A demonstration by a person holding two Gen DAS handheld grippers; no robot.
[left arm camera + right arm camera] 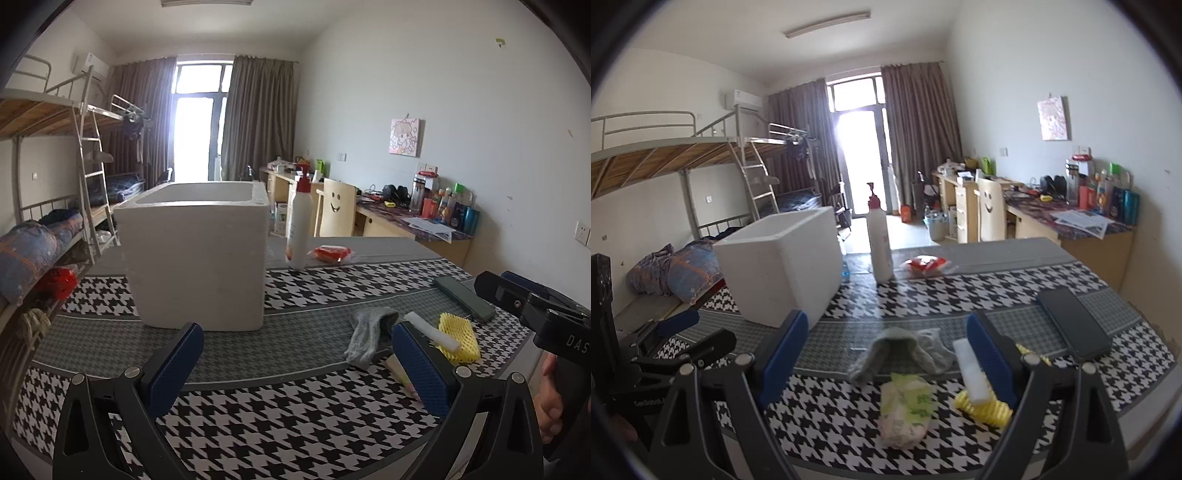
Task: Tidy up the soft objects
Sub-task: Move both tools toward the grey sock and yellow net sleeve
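A crumpled grey sock (897, 350) lies flat at the centre of the right wrist view. Below it lies a pale green tissue pack (907, 410). At lower right, a white foam strip (971, 373) rests on yellow foam netting (986, 408). The open white foam box (783, 266) stands upright at centre left.

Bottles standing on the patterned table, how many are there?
1: a white pump bottle with a red top, upright at the far side, between the white foam box and a red packet. The box could hide others.
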